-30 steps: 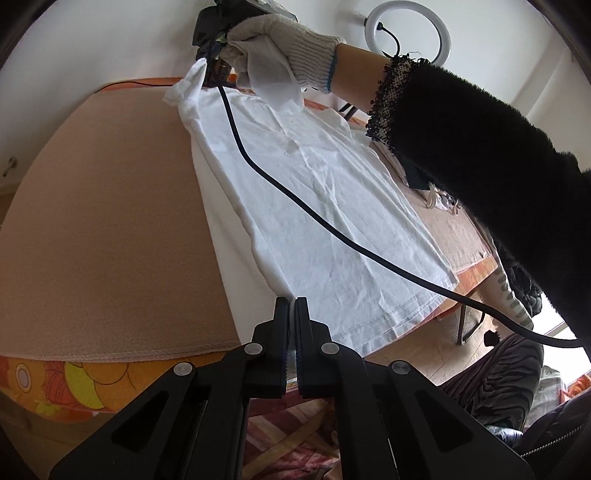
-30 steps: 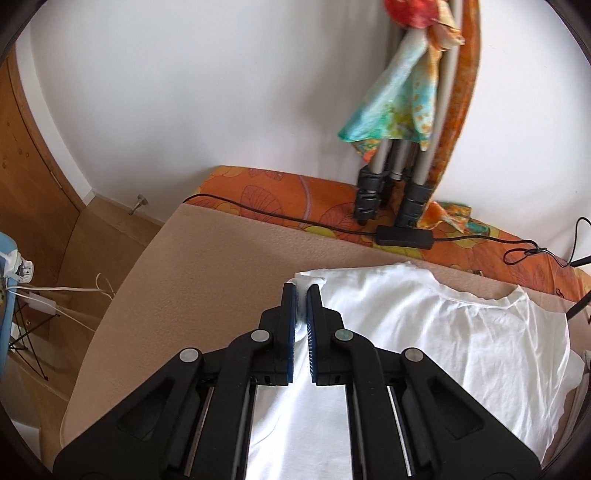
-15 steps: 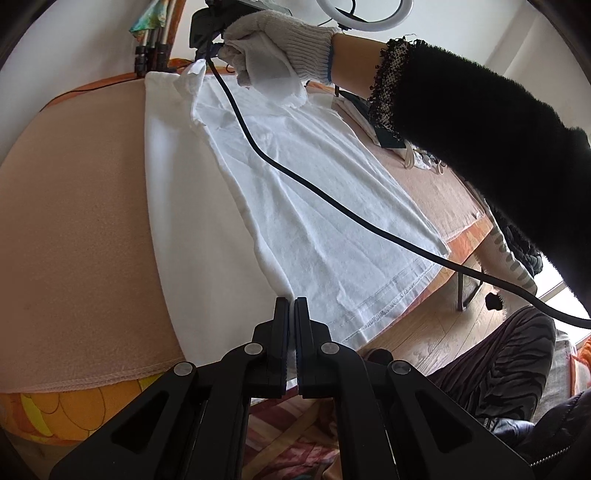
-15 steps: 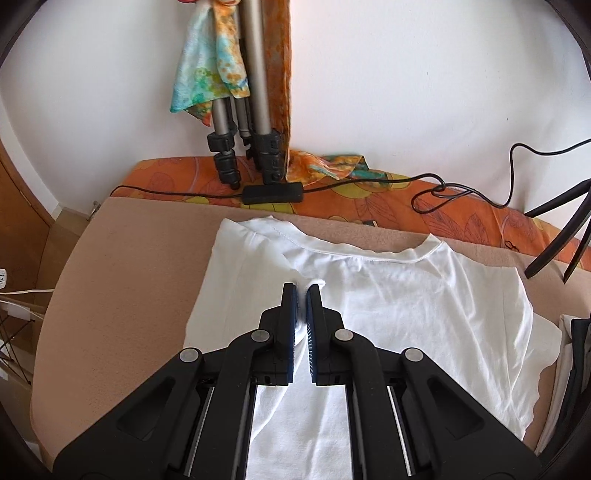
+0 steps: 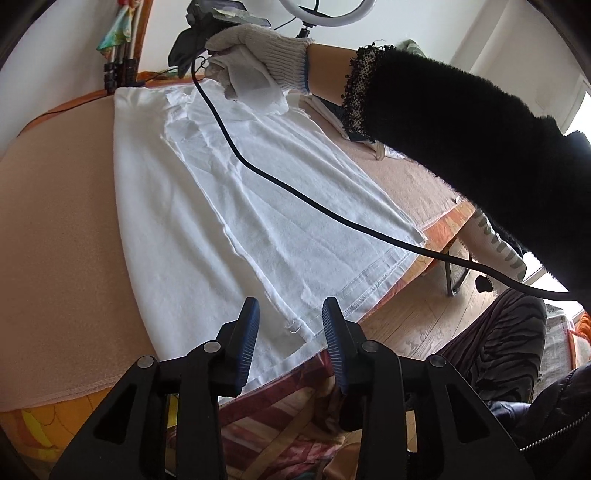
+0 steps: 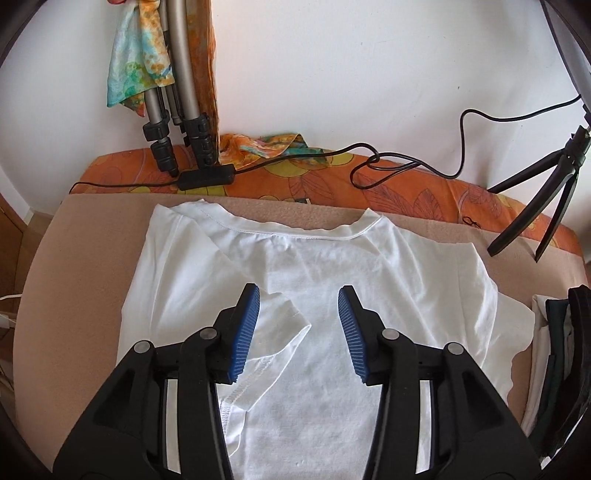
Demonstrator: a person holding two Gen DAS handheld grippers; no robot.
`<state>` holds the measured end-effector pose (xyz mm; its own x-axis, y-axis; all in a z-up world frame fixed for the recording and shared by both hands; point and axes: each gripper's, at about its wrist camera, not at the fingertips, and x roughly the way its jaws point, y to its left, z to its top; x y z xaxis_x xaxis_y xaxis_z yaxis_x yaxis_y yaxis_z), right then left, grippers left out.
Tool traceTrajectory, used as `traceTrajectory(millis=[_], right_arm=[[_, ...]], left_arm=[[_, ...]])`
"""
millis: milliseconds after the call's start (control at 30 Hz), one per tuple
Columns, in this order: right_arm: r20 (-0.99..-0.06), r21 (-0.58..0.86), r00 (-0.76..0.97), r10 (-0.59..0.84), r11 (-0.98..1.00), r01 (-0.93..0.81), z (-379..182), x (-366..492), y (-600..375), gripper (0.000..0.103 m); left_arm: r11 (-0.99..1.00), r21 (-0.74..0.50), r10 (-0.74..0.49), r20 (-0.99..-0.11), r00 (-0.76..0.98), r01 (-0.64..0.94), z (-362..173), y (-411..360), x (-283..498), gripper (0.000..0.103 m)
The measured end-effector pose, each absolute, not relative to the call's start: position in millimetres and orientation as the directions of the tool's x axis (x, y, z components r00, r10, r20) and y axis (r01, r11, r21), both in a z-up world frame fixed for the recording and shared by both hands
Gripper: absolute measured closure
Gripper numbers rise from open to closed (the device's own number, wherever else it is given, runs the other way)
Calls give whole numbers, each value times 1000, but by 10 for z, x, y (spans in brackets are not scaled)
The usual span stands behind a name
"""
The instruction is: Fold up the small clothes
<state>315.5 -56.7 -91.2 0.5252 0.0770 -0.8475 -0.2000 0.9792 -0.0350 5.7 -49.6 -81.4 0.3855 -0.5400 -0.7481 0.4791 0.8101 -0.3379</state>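
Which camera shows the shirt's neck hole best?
The right wrist view: the neckline of the white T-shirt lies in plain sight near the far edge. In the left wrist view the collar end is far off, partly hidden by the gloved hand.

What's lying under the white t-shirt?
The white t-shirt lies on a beige blanket spread over an orange floral cover. What lies directly beneath the shirt's middle is covered.

You face a white wall point(image 6: 332, 66), tan-covered worktop point(image 6: 85, 266), wooden floor point(image 5: 417, 317), bright window point(image 5: 580, 110) to your right, ring light point(image 5: 325, 14) overhead.
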Motion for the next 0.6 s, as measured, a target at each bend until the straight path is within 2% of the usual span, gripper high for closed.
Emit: traceTrajectory(millis=[200, 600], right_arm=[[-822, 10, 556, 121, 980, -198, -686, 2944, -844, 50], [-763, 88, 616, 193, 976, -197, -25, 2512, -1739, 50]], left_arm=[[847, -322, -509, -717, 475, 422, -659, -283, 59, 69], [873, -249, -464, -689, 557, 419, -504, -416, 55, 69]])
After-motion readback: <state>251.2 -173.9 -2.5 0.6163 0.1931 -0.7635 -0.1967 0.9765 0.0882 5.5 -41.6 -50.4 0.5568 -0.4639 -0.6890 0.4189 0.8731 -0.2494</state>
